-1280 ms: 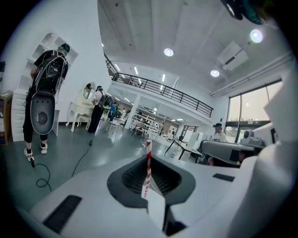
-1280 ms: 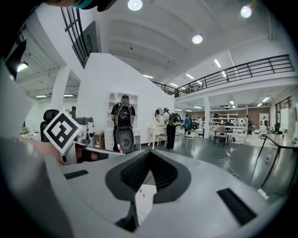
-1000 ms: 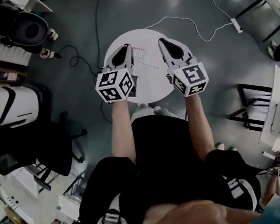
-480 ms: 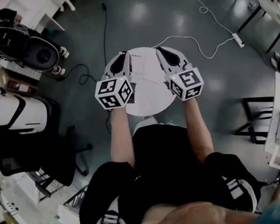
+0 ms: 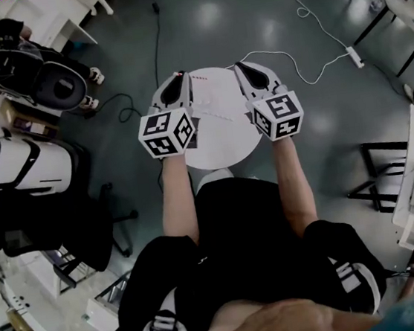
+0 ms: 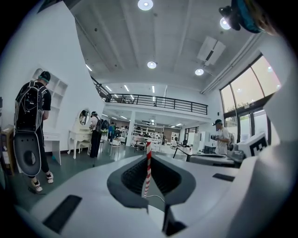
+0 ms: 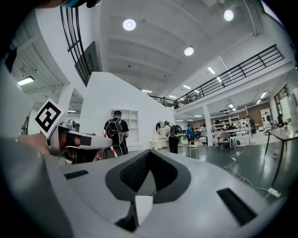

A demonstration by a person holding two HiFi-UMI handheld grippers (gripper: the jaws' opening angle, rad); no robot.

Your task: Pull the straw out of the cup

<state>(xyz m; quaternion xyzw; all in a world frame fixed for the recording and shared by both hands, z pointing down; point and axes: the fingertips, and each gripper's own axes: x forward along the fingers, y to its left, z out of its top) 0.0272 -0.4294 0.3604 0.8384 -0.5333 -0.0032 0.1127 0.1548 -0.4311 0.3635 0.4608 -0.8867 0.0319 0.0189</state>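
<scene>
Little shifts over the last second: both grippers hang over the round white table as before, and only the head camera's framing drifts. The left gripper, at the table's 11 o'clock, pinches the red-and-white striped straw, which stands upright between its jaws. The right gripper, at 1 o'clock, is pressed together on nothing. No cup shows, so the straw looks already out.

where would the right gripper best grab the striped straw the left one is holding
Probably the short top end poking above the left gripper tips, coming in from the right side with jaws across it. The straw is thin and stands upright, and the left gripper clamps it lower down, so only that end shows free.
</scene>
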